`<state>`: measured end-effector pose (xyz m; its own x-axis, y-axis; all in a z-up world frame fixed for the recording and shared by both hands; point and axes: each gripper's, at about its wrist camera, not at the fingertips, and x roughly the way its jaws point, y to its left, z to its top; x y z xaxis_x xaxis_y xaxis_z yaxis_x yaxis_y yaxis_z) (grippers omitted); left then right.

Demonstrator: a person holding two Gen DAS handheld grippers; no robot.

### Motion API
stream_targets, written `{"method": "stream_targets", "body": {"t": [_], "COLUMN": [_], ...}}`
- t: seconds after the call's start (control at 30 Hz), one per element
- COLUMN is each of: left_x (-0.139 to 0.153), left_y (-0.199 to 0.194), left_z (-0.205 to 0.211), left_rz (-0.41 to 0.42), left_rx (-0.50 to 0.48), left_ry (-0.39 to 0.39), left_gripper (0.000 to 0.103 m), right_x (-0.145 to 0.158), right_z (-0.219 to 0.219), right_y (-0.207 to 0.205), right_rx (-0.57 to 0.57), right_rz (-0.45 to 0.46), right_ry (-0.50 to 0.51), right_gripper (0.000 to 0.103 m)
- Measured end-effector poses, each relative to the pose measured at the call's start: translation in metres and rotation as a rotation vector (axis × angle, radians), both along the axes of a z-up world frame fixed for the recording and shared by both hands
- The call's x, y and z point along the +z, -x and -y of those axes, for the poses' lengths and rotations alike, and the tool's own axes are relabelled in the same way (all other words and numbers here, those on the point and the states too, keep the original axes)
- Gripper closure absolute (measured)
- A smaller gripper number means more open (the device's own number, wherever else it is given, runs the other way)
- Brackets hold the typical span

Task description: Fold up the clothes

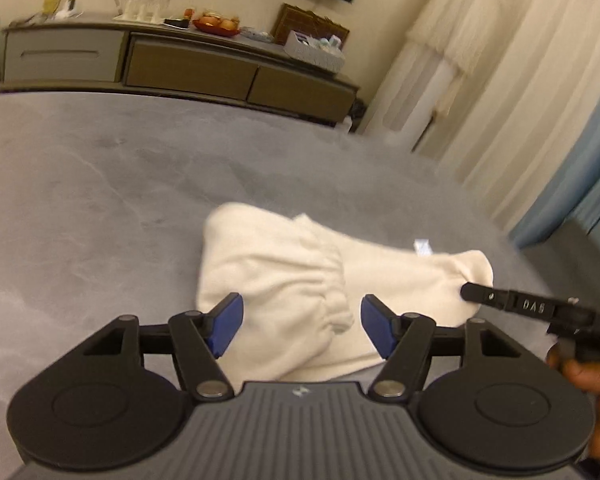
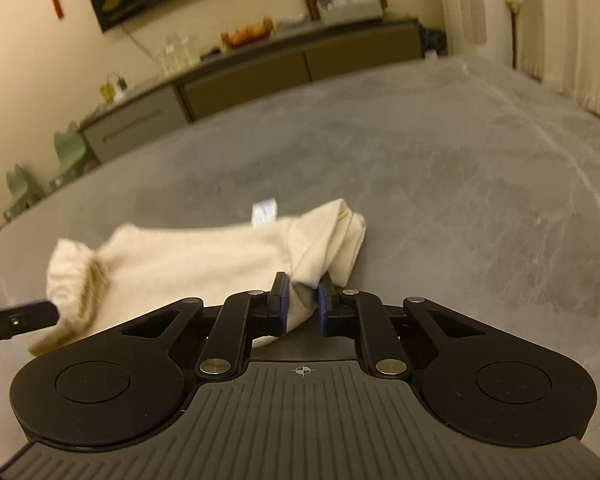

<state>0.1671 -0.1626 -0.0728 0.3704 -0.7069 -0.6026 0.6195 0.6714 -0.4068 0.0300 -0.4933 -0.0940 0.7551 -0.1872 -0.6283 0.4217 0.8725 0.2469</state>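
A cream garment (image 1: 284, 264) lies partly folded on the grey bedspread (image 1: 100, 200), its gathered elastic edge on top and a small white label (image 1: 422, 247) at its far side. My left gripper (image 1: 302, 326) hovers over the near edge, open, with the blue pads (image 1: 228, 326) wide apart and cloth showing below the gap. The right gripper (image 2: 303, 305) is shut on the garment's (image 2: 204, 256) right corner, which rises in a bunch between its narrow jaws. Its finger (image 1: 476, 293) reaches in from the right in the left wrist view.
A long low sideboard (image 1: 180, 64) stands beyond the bed with glasses, a fruit bowl (image 1: 216, 26) and a basket. Pale curtains (image 1: 520, 100) hang at the right. Green chairs (image 2: 24, 188) sit at the left. A person's hand (image 1: 592, 376) holds the right gripper.
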Motion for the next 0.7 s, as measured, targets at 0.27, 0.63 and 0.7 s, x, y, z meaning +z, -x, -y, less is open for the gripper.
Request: {"method": "stream_targets", "body": {"t": [0.27,0.63,0.7], "left_x": [0.003,-0.001,0.001], "left_y": [-0.027,-0.027,-0.023], "left_z": [-0.058,-0.058,-0.053], "left_rz": [-0.118,-0.203,-0.2], "left_rx": [0.135,0.108,0.09], "left_ry": [0.19,0.241,0.248], "left_gripper": [0.036,0.036,0.036], "right_x": [0.048,0.031,0.025], "right_z": [-0.087,-0.124,-0.088], "right_y": [-0.019,-0.036,-0.016], "right_rx": [0.152,0.094,-0.031], "right_rz": [0.11,0.113,0.114], "right_ry": [0.233,0.202,0.091], "right_gripper": [0.095,0.095,0.095]}}
